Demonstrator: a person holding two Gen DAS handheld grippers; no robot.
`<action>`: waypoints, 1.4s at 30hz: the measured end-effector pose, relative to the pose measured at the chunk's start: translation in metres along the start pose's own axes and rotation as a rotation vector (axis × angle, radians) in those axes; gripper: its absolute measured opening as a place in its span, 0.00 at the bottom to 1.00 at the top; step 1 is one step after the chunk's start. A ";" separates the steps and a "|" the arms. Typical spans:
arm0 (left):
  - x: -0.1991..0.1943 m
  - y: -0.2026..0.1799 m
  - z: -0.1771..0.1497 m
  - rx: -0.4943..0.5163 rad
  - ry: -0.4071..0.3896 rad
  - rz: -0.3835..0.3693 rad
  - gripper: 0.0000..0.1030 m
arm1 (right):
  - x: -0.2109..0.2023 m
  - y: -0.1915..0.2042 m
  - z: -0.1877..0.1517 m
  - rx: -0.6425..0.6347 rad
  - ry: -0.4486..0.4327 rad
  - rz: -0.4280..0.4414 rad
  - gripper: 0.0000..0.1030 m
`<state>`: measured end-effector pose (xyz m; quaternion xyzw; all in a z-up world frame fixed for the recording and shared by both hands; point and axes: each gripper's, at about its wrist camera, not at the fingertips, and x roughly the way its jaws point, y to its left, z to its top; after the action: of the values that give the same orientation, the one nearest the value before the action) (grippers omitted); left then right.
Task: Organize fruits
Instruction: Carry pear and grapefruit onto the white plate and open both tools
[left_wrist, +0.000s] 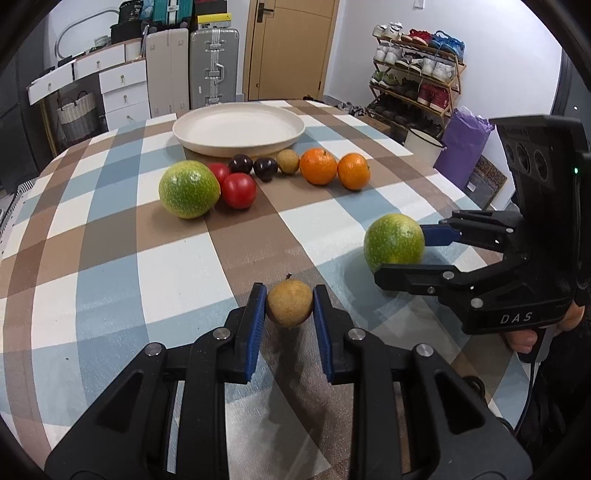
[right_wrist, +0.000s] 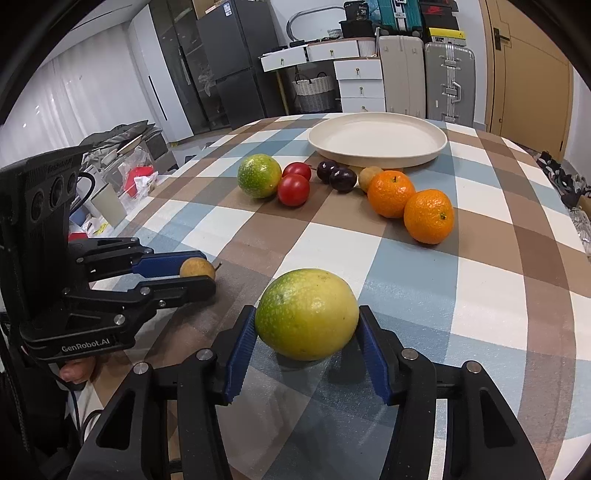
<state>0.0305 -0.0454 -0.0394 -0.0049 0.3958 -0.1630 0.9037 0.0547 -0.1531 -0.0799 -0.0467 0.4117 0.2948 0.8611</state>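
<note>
My left gripper (left_wrist: 289, 306) is shut on a small brown fruit (left_wrist: 290, 302) that rests on the checked tablecloth; the right wrist view shows the same gripper (right_wrist: 207, 271) and fruit (right_wrist: 197, 268) at the left. My right gripper (right_wrist: 307, 325) has both blue pads against a large green-yellow fruit (right_wrist: 306, 314) on the cloth. From the left wrist, that gripper (left_wrist: 400, 254) and the green fruit (left_wrist: 393, 242) appear at the right. A cream plate (left_wrist: 236, 147) stands empty at the far side.
In front of the plate lies a row of fruit: another green fruit (left_wrist: 189, 189), two red tomatoes (left_wrist: 239, 190), two dark plums (left_wrist: 265, 168), a small brown fruit (left_wrist: 288, 161) and two oranges (left_wrist: 318, 166). Suitcases, drawers and a shoe rack (left_wrist: 417, 74) stand beyond the table.
</note>
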 end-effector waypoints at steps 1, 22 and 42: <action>-0.002 0.001 0.002 -0.004 -0.012 0.003 0.22 | -0.002 -0.001 0.001 0.002 -0.006 0.000 0.53; -0.013 0.020 0.072 -0.075 -0.201 0.109 0.22 | -0.036 -0.034 0.055 0.038 -0.172 -0.017 0.53; 0.033 0.028 0.146 -0.035 -0.222 0.125 0.22 | -0.010 -0.061 0.128 0.024 -0.181 -0.035 0.53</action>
<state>0.1643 -0.0462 0.0331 -0.0140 0.2957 -0.0976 0.9502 0.1704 -0.1669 0.0020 -0.0167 0.3348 0.2778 0.9003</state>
